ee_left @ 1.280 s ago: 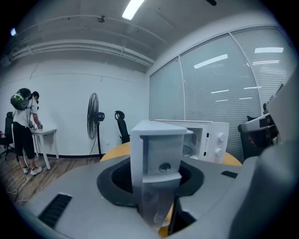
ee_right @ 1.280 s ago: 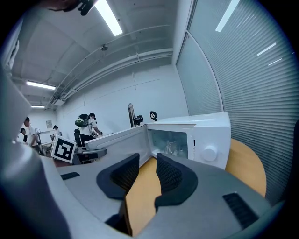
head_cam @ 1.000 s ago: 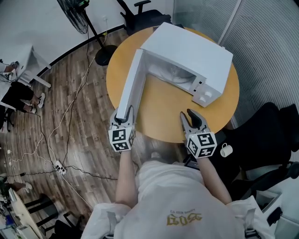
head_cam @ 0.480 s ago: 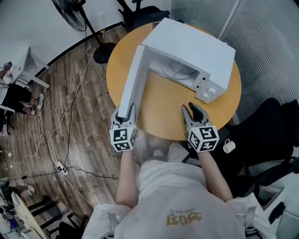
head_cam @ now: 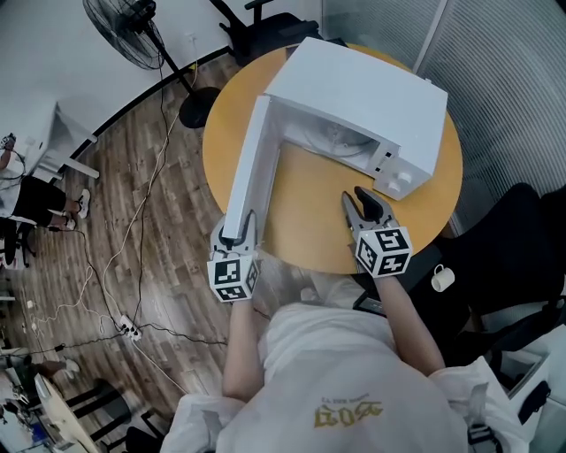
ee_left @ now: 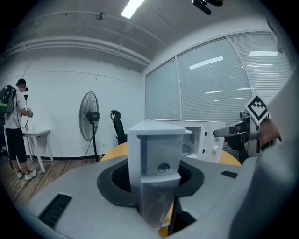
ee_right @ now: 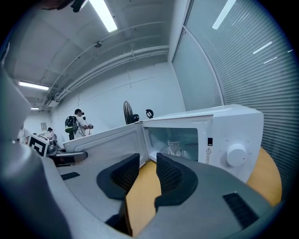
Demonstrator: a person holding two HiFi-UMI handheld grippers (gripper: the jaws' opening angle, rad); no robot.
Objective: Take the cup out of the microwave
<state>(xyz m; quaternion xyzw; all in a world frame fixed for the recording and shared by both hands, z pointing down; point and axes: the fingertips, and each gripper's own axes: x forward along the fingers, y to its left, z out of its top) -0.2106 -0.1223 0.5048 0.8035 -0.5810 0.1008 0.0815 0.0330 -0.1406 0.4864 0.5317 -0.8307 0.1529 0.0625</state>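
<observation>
Status: clear glass cup (ee_right: 176, 148) sits inside the white microwave (head_cam: 371, 88) on a round orange table (head_cam: 309, 203). Left gripper (head_cam: 237, 232) pinches its open door (head_cam: 252, 168); right gripper (head_cam: 356, 196), spread and empty, faces the cavity. Black pedestal fan (head_cam: 124, 26) beyond.

- Head view: from above the person, facing steeply down on the round table (head_cam: 305, 208); the microwave (head_cam: 363, 88) lies toward 1 o'clock.
- Left gripper view: roughly level and very close to the microwave door (ee_left: 156, 158), whose edge fills the centre; the oven body shows at 3 o'clock.
- Right gripper view: low over the table, facing the open cavity near 12 o'clock; the pale shape inside may be the cup (ee_right: 176, 148).
- All three views share the microwave.
</observation>
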